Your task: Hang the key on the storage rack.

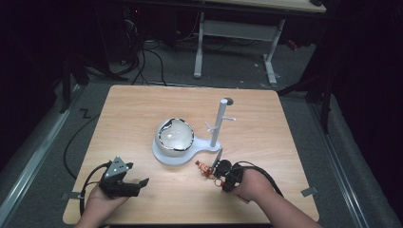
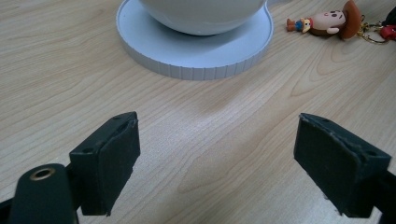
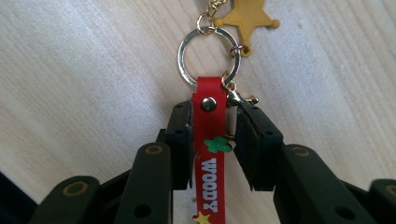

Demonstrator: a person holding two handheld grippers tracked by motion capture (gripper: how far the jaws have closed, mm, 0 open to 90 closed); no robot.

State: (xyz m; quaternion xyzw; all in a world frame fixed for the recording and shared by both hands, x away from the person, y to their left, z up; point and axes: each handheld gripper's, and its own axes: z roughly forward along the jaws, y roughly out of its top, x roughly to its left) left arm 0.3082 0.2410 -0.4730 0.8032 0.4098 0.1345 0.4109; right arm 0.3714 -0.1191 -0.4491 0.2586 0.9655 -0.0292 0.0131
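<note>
keychain [image 3: 208, 154]: a red strap marked WOODY, a gold ring [image 3: 208, 56], a star charm [image 3: 246, 16] and a small doll [image 2: 327, 21], lying on the table [image 1: 142, 109] near its front edge, right of the middle — just in front of the stand.
right gripper [image 3: 212, 140]: its jaws sit on either side of the strap; the left pad looks to touch it, the right one shows a thin gap, so I judge the grip not yet made.
left gripper [image 2: 215, 154]: released, jaws wide apart over bare wood near the front left corner, holding nothing.
stand [image 1: 219, 121]: a white post with short pegs on a round base [image 2: 196, 56] near the table's middle; a bowl [image 1: 175, 135] sits on that base beside the post.
likely aim: hang the ring on a peg — a judgement from the layout.
risk, slip: the strap is thin and smooth; if the pads meet off its flat, it may twist or slide out as it lifts.
risk, clasp: the small clasp [image 3: 240, 99] lies right at the right pad's tip; caught there, it could hold the pads off the strap and weaken the hold.
risk, swing: the doll and star would dangle and sway, making the ring hard to steer onto a peg.
risk, knock: the post is slim and near the hand; a push could shift the stand and the bowl.
</note>
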